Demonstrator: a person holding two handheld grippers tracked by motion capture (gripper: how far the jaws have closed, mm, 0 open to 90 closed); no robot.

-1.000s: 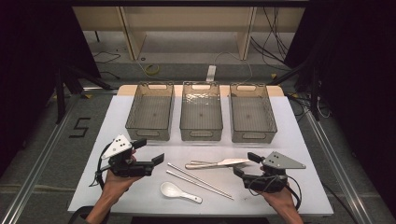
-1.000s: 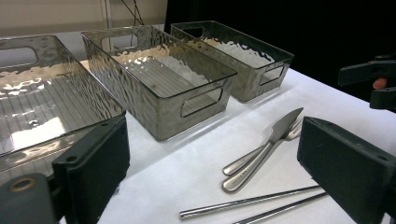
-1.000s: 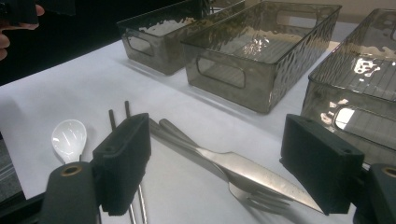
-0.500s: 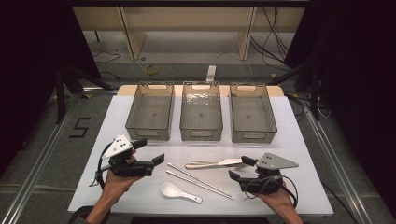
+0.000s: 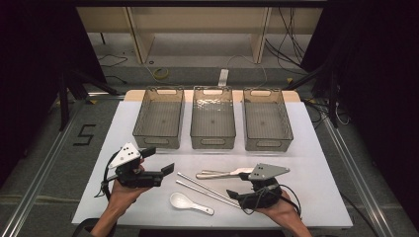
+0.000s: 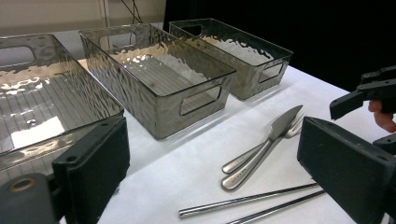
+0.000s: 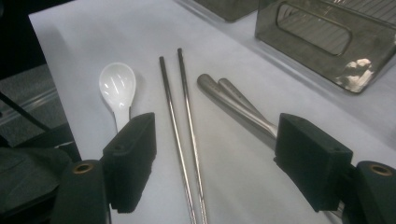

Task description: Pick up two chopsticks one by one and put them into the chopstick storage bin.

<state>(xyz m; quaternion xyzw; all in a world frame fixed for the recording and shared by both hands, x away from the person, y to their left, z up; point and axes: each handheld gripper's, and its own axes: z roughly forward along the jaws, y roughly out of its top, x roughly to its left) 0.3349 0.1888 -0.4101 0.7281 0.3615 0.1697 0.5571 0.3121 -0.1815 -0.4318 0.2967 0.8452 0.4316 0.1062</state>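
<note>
Chopsticks (image 5: 205,189) btwn spoon (image 5: 190,203), knife (image 5: 222,174).

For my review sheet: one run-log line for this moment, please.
right gripper: open, jaws astride chopsticks, not gripping | left gripper: open, idle | bins: empty

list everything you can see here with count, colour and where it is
bins: 3, clear smoky grey plastic, side by side in a row at the far half of the table, all empty
chopsticks: 2, silver metal, lying parallel near the front middle, between the right gripper's open jaws
spoon: 1, white, front of the table, left of the chopsticks
knife: 1, silver, lying beside the fork behind the chopsticks
fork: 1, silver, against the knife
table: 1, white top
left gripper: 1, black, front left, open, holding nothing
right gripper: 1, black, front right, jaws open and just closing a little over the chopsticks, not gripping
hands: 2, one holding each gripper
</note>
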